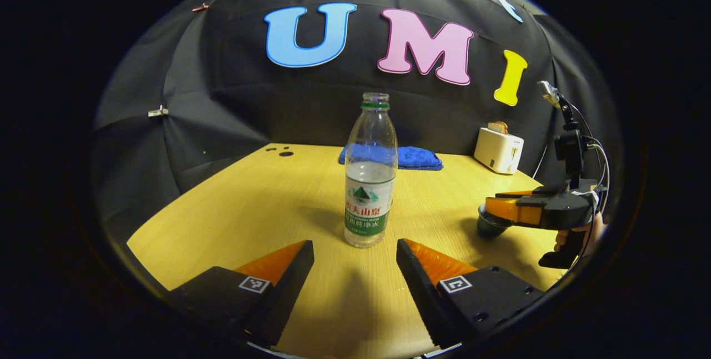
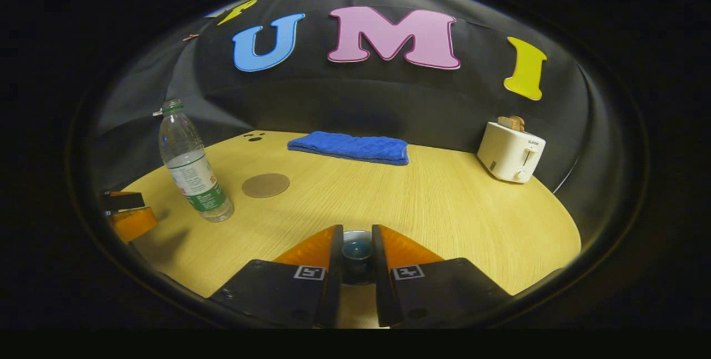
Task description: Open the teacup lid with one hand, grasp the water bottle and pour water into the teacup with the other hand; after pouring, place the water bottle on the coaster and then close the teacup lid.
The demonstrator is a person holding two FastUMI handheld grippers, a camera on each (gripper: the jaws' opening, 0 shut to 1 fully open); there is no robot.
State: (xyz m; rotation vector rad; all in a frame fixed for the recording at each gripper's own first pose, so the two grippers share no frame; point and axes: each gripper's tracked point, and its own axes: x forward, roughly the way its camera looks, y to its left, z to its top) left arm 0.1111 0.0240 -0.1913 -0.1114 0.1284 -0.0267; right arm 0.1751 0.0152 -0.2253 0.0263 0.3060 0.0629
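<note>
left gripper (image 1: 355, 256) spread wide, right gripper (image 2: 356, 250) narrowed

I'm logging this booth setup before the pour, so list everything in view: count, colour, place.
water bottle: one, clear with green label, uncapped, upright mid-table
teacup lid: one, dark knob, between the right gripper's fingers
coaster: one, brown, round, beyond the bottle
towel: one, blue, folded, table's far edge
toaster: one, white, far right corner
table: one, light wood
left gripper: open, facing the bottle
right gripper: closed on the lid knob
</note>
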